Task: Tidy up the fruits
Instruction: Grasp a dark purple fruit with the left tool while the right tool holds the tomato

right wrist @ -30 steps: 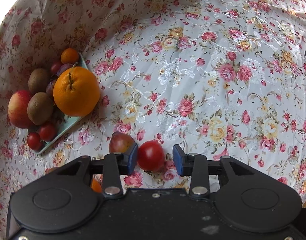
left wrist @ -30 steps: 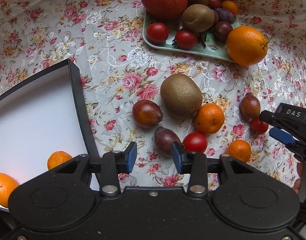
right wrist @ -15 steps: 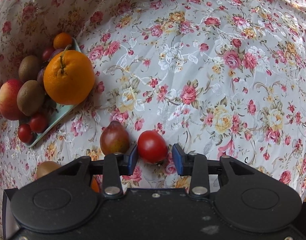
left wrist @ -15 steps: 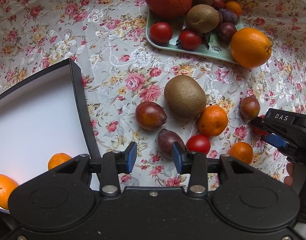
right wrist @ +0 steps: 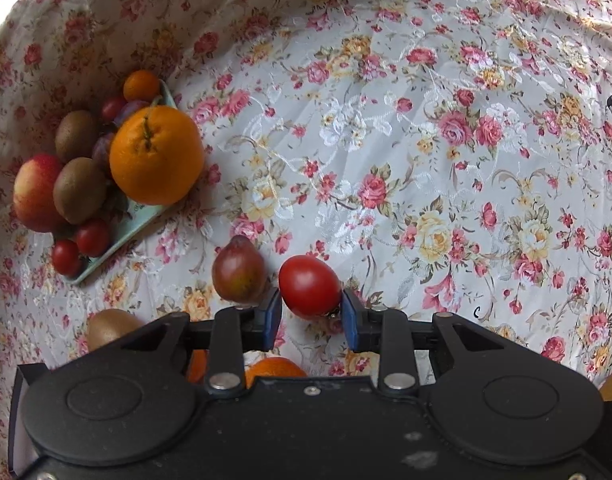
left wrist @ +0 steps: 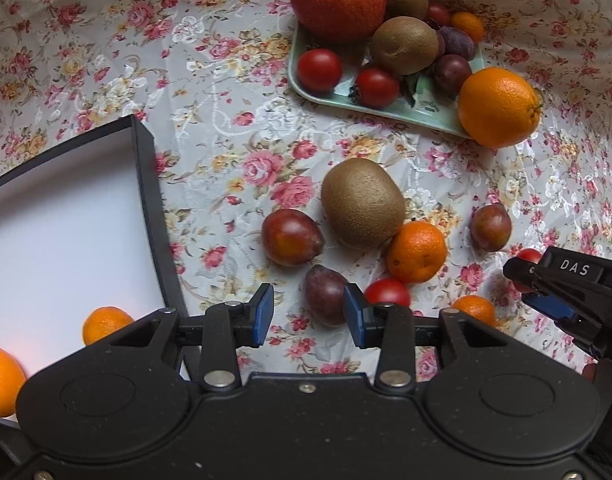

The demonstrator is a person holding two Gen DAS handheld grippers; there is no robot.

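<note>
The bench under its flowered cloth (right wrist: 425, 120) is carrying a black box (left wrist: 146, 184) at nine o'clock that is already holding two mandarins (left wrist: 104, 322), likely its sorting bin, and a green tray (left wrist: 421, 110) heaped with fruit at twelve. Above the loose fruit in the middle, the left gripper (left wrist: 307, 314) is hovering wide and empty beside a dark plum (left wrist: 323, 298). At three o'clock the right gripper (right wrist: 310, 314) is pinching a small red tomato (right wrist: 309, 286) narrowly between both pads, seemingly for lifting.
</note>
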